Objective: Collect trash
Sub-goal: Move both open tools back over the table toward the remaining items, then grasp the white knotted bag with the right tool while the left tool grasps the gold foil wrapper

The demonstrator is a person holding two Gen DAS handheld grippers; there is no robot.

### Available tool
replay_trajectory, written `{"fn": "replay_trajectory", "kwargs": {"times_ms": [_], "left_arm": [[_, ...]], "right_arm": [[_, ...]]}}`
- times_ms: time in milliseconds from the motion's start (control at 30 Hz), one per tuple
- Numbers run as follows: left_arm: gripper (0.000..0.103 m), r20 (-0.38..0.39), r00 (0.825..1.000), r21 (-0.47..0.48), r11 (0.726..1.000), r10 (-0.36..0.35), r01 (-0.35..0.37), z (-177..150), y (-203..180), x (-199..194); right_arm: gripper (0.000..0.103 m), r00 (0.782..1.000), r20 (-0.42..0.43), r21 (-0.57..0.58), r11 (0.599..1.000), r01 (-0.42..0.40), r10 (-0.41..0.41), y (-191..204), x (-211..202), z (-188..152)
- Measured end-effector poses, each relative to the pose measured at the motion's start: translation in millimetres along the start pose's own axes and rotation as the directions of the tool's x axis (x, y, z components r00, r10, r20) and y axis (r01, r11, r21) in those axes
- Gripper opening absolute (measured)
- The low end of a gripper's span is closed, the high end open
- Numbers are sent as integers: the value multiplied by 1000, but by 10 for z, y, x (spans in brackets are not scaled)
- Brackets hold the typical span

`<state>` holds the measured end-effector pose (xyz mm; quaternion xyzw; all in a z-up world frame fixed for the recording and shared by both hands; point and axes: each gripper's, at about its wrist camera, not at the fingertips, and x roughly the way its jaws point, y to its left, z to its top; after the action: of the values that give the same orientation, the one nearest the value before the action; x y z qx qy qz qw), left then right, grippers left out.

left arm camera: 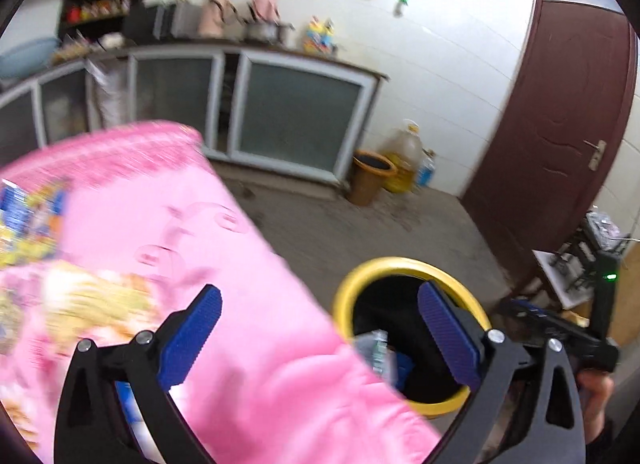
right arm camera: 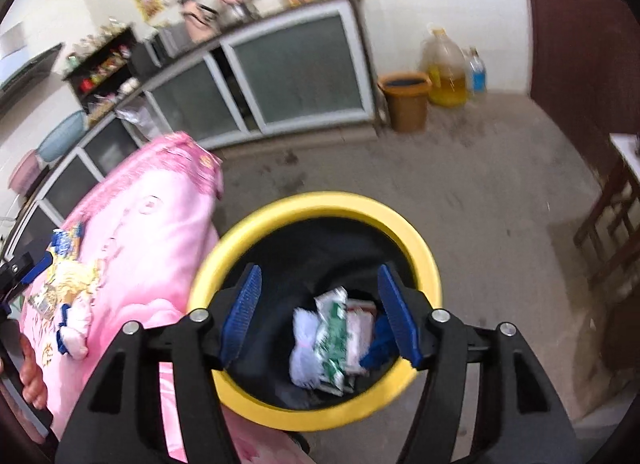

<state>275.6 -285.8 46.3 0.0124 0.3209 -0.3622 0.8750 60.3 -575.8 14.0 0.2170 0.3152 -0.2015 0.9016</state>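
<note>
Both tools empty: left tool [left arm camera: 318, 338] wide open low in frame, right tool [right arm camera: 320, 314] half open over the yellow bin [right arm camera: 430, 264] at bottom centre, where we drop wrappers [right arm camera: 332, 338]. More wrappers [right arm camera: 60, 284] wait lower left on the pink bench [right arm camera: 160, 232].

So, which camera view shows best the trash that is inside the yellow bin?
The right wrist view: it looks down into the yellow bin, so the wrappers at the bottom show clearly between the open fingers. The left wrist view catches only a blurred corner of them, partly hidden by the pink cloth.
</note>
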Motion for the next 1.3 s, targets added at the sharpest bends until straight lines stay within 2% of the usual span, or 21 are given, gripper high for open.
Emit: {"fn": "replay_trajectory", "kwargs": {"times_ms": [100,167,300,367,433,500,533,733,933,1067,1200,1300], "left_arm": [[95,78,995,33,998,59,-61,-41,222,-375],[95,131,985,57,991,109,-117,-81,390,-637],[95,214,963,88,979,161,-183,-170,790,-1131],[95,246,949,116,966,196,-230,-231,1016,-1326],[95,256,934,146,946,247,-290,-300,1223,-1421],[95,255,919,163,924,300,-347,-349,1411,-1440],[95,263,905,163,909,334,-383,-393,1539,-1457],[95,255,881,92,897,400,-433,-553,1954,-1418],[95,218,896,109,902,388,-417,-653,2064,-1338],[95,187,909,121,910,372,-397,-668,2105,-1241],[95,174,915,112,916,364,-386,-659,2152,-1169],[95,162,921,110,921,355,-374,-651,2173,-1118]], "right_arm": [[62,996,62,-73,996,-54,58,358,-139,-14],[63,990,82,-122,987,-105,115,623,-204,-38],[64,964,92,-234,947,-221,248,1226,-301,-117],[67,943,72,-293,910,-292,326,1580,-341,-207],[69,919,29,-347,866,-359,393,1937,-348,-339],[69,905,-9,-378,837,-396,424,2178,-341,-458],[69,900,-25,-396,822,-409,436,2339,-324,-541],[69,879,-99,-448,768,-457,466,2896,-141,-847],[66,892,-198,-489,748,-448,406,3042,114,-1030],[64,902,-223,-510,744,-432,371,2998,184,-1064],[58,911,-238,-543,732,-412,336,2995,231,-1090],[58,914,-247,-568,716,-406,323,3010,257,-1113]]}}
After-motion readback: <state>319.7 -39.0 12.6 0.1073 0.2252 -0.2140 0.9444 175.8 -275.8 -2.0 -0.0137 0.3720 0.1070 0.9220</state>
